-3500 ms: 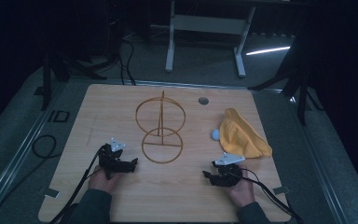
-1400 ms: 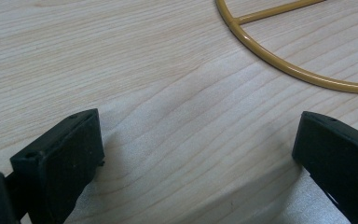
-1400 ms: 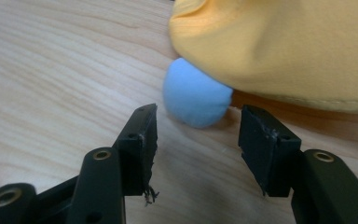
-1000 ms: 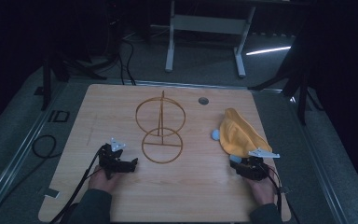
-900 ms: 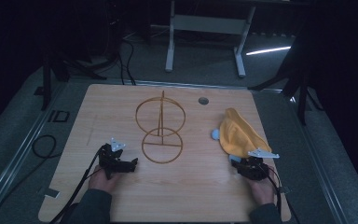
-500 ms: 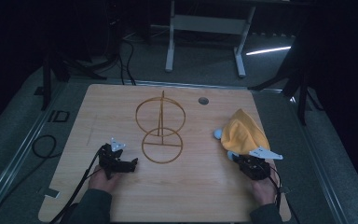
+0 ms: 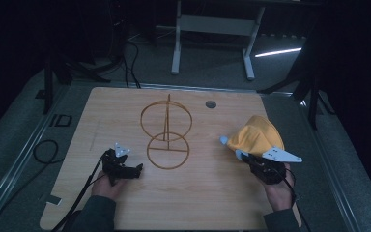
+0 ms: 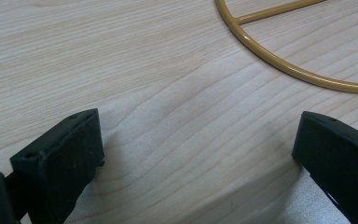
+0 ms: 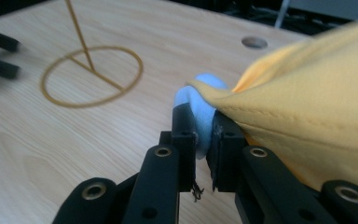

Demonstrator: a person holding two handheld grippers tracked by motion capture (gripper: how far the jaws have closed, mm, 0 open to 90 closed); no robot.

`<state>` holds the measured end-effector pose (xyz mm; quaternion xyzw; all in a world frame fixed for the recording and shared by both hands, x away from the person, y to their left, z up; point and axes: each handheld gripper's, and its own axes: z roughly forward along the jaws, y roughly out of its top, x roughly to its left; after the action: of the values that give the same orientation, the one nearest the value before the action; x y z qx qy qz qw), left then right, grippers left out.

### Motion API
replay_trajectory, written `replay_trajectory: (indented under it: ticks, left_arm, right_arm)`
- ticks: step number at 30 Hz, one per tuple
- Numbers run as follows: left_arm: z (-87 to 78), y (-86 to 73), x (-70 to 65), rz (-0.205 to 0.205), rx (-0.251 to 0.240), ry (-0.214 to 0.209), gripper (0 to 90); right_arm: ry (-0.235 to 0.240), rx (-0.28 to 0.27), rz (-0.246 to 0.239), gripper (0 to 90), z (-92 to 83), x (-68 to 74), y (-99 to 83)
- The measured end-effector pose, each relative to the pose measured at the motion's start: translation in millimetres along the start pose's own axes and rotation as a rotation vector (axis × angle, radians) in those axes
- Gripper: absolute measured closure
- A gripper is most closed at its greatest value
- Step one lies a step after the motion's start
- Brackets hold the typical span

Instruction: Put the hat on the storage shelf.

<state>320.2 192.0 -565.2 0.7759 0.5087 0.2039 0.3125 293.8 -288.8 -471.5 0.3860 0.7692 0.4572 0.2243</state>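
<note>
The right claw has moved to the desk's right edge and now pinches the yellow cap's light-blue brim; the left claw rests wide open.

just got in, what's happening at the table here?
A person holds a gripper in each hand at a wooden table. The right gripper is shut on the light blue edge of a yellow cloth at the table's right side. The left gripper is open, empty, beside the gold wire stand.
</note>
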Motion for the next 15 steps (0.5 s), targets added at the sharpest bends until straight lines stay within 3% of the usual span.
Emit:
replay_trajectory:
  ticks: [5,8,13,15]
  left_arm:
    - [0.1,0.0,0.0,-0.001,-0.001,0.000,1.9]
    - [0.1,0.0,-0.1,-0.001,-0.001,0.000,1.9]
    - [0.0,0.0,-0.1,-0.001,-0.001,-0.001,1.9]
    - [0.0,0.0,-0.1,-0.001,-0.001,0.000,1.9]
  right_arm:
    - [0.041,-0.037,-0.024,82.2,-13.2,8.9,16.3]
    - [0.089,-0.066,-0.021,82.1,-18.8,14.8,23.1]
    - [0.195,-0.120,0.024,81.3,-24.5,19.0,31.1]
    - [0.204,-0.121,0.031,79.6,-23.6,17.8,31.7]
